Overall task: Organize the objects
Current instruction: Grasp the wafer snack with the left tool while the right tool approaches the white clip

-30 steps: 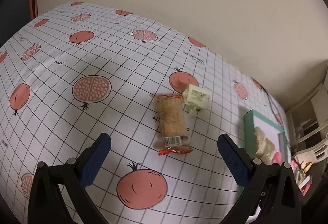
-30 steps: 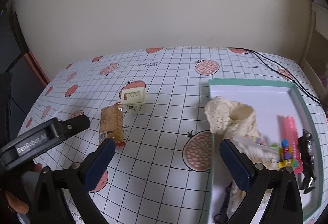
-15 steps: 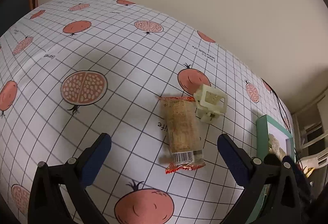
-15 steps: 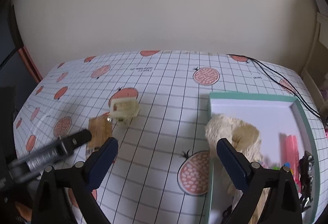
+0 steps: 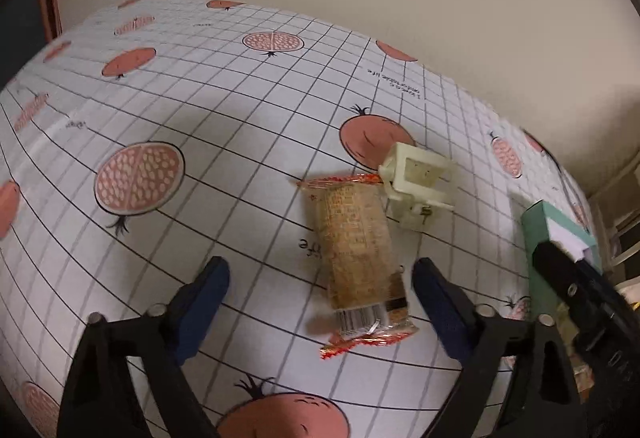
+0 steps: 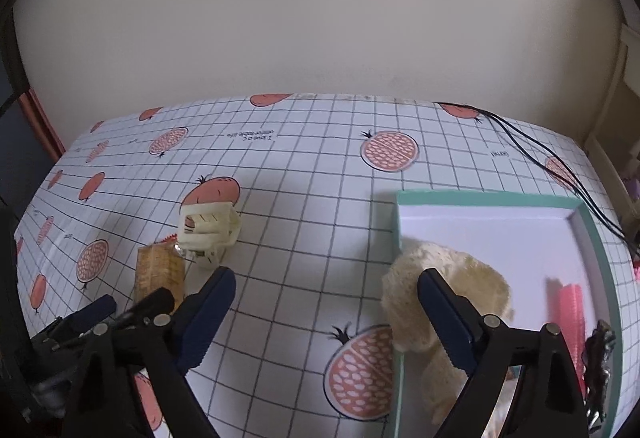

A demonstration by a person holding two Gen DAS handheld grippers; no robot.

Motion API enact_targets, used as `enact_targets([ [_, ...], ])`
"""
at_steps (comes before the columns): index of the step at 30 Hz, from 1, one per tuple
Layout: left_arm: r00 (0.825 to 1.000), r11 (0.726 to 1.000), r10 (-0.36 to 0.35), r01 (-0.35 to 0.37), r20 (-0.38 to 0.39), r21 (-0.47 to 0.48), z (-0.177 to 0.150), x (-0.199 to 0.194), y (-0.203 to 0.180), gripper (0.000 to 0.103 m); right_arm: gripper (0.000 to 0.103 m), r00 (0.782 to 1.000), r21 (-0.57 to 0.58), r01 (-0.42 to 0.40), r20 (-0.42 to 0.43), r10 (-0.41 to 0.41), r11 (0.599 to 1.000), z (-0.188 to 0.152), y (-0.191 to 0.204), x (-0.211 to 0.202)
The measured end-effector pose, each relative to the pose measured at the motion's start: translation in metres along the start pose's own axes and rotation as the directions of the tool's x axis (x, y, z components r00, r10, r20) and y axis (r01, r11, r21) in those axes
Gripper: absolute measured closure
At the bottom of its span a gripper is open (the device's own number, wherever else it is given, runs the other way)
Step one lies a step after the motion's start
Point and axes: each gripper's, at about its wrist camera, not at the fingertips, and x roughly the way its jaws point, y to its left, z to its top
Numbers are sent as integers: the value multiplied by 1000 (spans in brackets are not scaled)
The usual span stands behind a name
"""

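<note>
My left tongs [image 5: 320, 302] have come down and forward over the last second: the brown wafer snack in its clear wrapper with crimped orange ends [image 5: 354, 250], which sat well ahead of the blue pads, now has its barcode end between them. The jaws are spread wide and neither pad touches the wrapper yet. The snack lies at about 1 o'clock from the midpoint of the jaws, its far end touching the cream plastic clip-like block [image 5: 418, 183], which sits at 1 o'clock beyond it. My right tongs [image 6: 326, 314] are also wide and empty, hovering over the pomegranate-print grid tablecloth [image 6: 304, 238], with the teal-rimmed white tray [image 6: 480, 195] at 2 o'clock and the cream crocheted piece [image 6: 440, 270] draped over its near-left rim. I judge the snack is my next pick, headed for that tray.
</note>
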Motion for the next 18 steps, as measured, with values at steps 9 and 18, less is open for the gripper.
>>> enact_targets([
  [9,999,999,39,-38,29,-35,6,-1,23,13,9,999,-52,-14,-30,13,999,13,27,25],
  [18,998,998,42,-39,56,-47,12,-2,39,18,9,997,-61,-44,-62,41,997,21,56,53],
])
